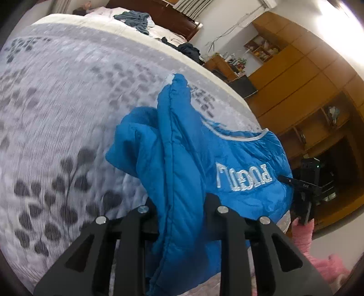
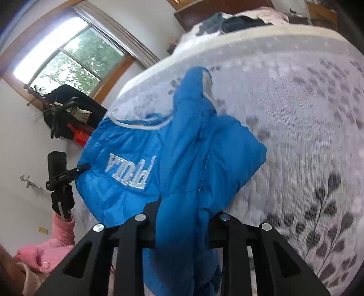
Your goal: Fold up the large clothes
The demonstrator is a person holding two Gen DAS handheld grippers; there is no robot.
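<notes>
A blue padded jacket (image 1: 182, 164) is shown held above a bed (image 1: 56, 118) that is covered with a white spread printed with grey leaf motifs. The garment is seen over the near part of the bed, close to its side edges, with one sleeve (image 1: 175, 91) stretched away from the cameras toward the middle of the spread. White embroidered lettering (image 1: 244, 176) is presented upside down on the jacket's panel, and a pale trimmed hem or collar edge (image 1: 241, 136) is seen beyond it.

In the left wrist view, the left gripper (image 1: 182, 218) is shown with a thick fold of the blue fabric pinched between its two black fingers (image 1: 134, 227). In the right wrist view, the right gripper (image 2: 182, 225) is likewise shown clamped on a bunched fold of the same jacket (image 2: 182, 148), the fabric hanging down between its fingers (image 2: 229, 236).

Each gripper is also visible from the other's camera, held by a hand in a pink fuzzy sleeve (image 1: 302, 236) at the jacket's far side. A heap of dark clothes (image 1: 134, 18) is seen at the far end of the bed. Wooden cabinets (image 1: 295, 75) are shown past one side edge, and a window (image 2: 61, 57) past the other.
</notes>
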